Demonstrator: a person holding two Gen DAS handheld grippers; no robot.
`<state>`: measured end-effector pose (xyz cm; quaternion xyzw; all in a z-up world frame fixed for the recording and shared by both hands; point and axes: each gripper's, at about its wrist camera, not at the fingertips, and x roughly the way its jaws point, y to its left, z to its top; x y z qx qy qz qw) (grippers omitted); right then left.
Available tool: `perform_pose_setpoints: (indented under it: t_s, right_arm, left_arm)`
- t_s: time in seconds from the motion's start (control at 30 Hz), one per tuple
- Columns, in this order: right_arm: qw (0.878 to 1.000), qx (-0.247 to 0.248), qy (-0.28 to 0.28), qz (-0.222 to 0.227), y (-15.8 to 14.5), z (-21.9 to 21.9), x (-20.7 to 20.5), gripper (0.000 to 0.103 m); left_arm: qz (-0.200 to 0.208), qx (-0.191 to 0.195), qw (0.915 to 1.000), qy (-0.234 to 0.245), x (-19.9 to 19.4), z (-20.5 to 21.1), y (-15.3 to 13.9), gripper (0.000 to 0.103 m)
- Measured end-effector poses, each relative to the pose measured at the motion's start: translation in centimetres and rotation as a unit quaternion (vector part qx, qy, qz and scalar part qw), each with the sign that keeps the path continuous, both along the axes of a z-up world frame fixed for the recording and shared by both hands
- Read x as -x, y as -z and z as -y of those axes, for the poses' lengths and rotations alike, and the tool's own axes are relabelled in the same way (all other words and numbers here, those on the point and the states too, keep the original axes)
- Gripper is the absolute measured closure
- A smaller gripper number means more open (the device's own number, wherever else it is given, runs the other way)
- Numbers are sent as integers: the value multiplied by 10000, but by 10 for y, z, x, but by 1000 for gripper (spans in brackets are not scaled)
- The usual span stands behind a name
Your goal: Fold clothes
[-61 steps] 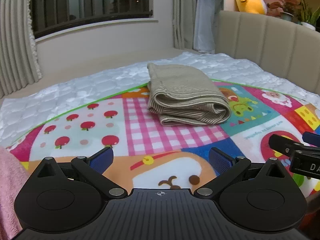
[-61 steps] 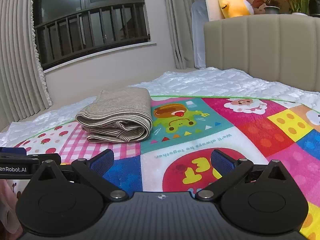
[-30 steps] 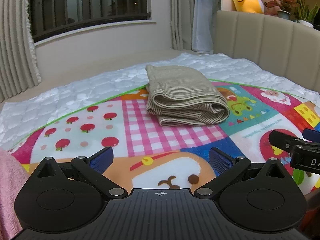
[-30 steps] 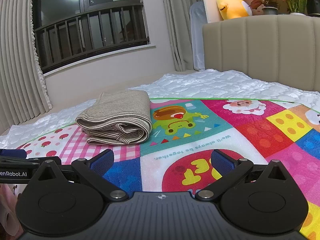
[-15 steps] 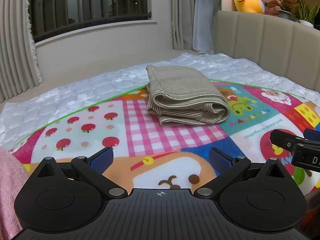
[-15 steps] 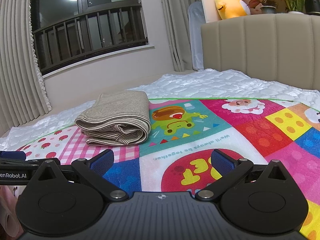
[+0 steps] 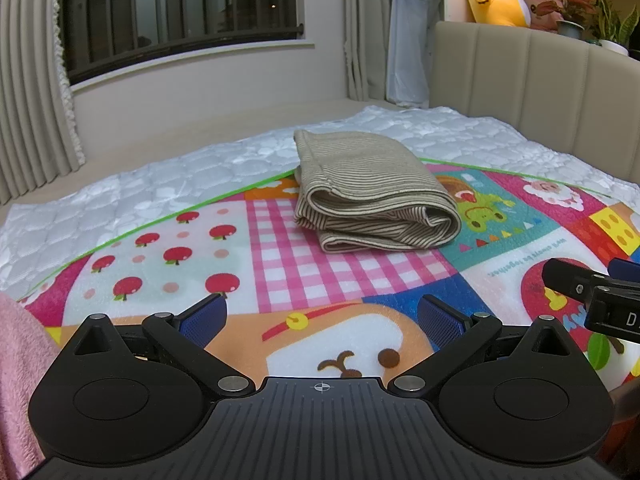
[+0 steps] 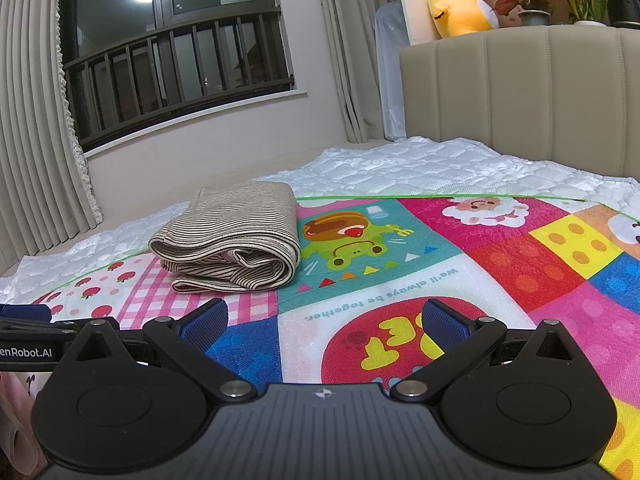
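**Striped top looks folded, both grippers empty**

Bedroom, big barred window at the far left, padded headboard on the right. The bed has a white quilt with a loud cartoon mat over it. The striped shirt sits folded on the mat's far edge. It looks soft, light and floppy; I'd grab the rolled near edge. The left gripper and right gripper hang spread wide, holding nothing, well short of it.
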<state>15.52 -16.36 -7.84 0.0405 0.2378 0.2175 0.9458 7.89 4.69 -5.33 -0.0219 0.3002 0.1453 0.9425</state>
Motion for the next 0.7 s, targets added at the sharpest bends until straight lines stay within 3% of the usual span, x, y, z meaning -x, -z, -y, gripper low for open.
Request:
perform_pose_setpoints:
  t_s: [0.7]
  right_arm:
    - [10000,-20,24,-26,0,2,0,0]
  left_arm:
    - [-2,33,10000,19,0,-1,0,0]
